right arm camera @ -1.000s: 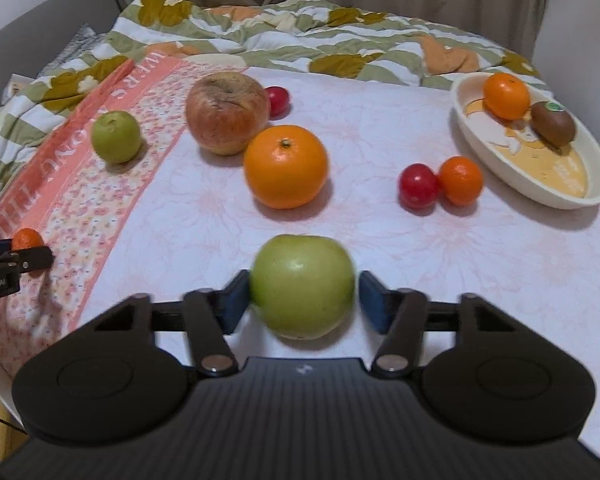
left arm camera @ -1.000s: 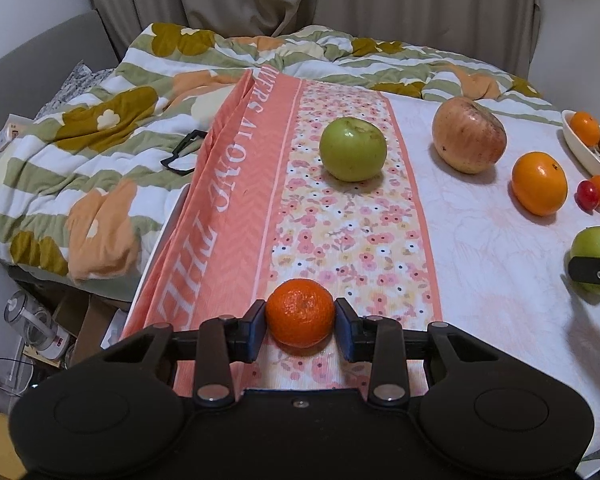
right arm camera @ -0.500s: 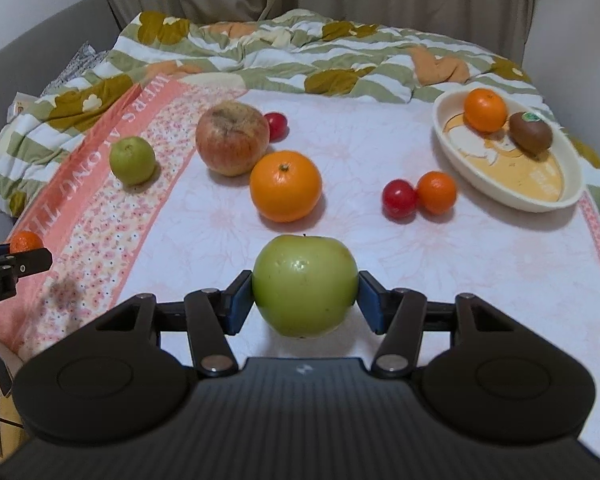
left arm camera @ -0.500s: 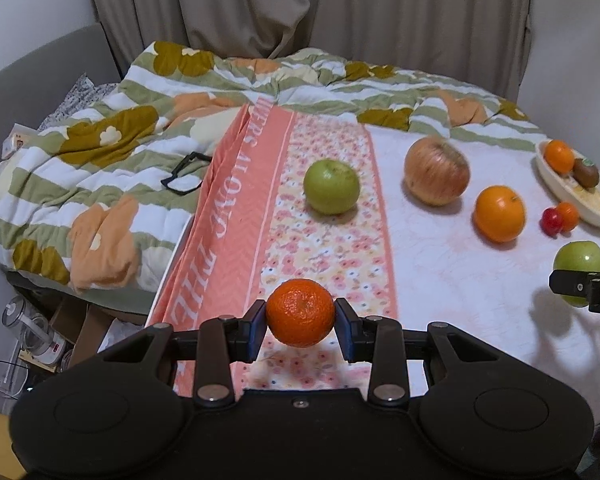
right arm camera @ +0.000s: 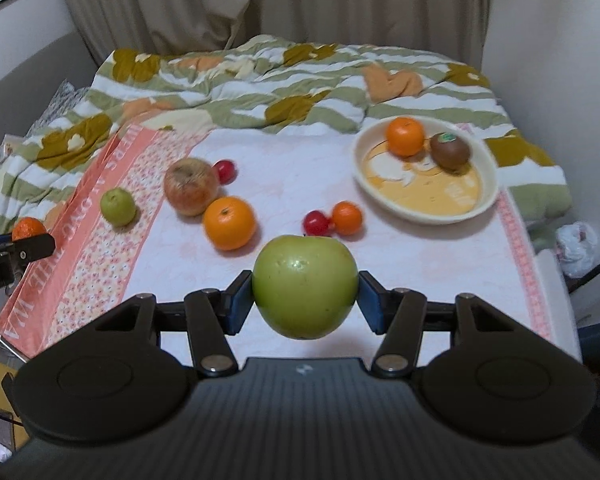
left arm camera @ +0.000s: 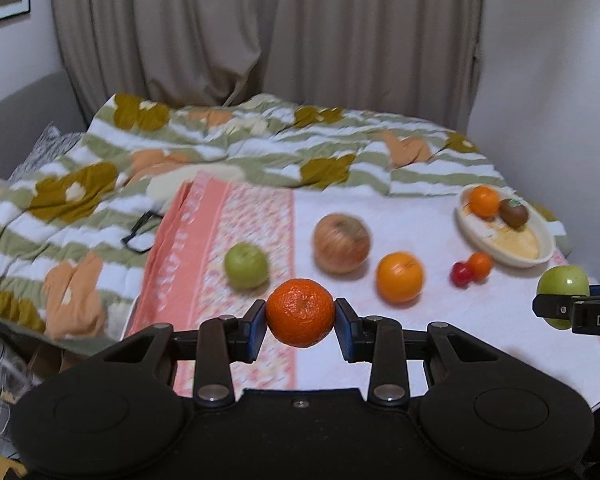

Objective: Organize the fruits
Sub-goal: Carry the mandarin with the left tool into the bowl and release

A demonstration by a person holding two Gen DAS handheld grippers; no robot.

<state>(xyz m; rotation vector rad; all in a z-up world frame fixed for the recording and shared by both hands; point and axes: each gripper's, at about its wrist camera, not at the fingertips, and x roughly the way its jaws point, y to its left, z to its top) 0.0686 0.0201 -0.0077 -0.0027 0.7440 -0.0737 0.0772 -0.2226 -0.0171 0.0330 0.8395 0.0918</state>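
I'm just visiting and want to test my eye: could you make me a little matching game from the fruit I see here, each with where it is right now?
Things:
1. mandarin
2. big green apple
3. kiwi
4. small green apple

Places:
A. in the cream dish
B. on the flowered orange cloth strip
C. in the left tongs
D. in the right tongs

Pairs: 1-C, 2-D, 3-A, 4-B

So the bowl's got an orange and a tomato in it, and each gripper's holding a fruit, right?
Not quite: the bowl holds an orange and a kiwi, not a tomato, as the right wrist view shows. Each gripper does hold a fruit.
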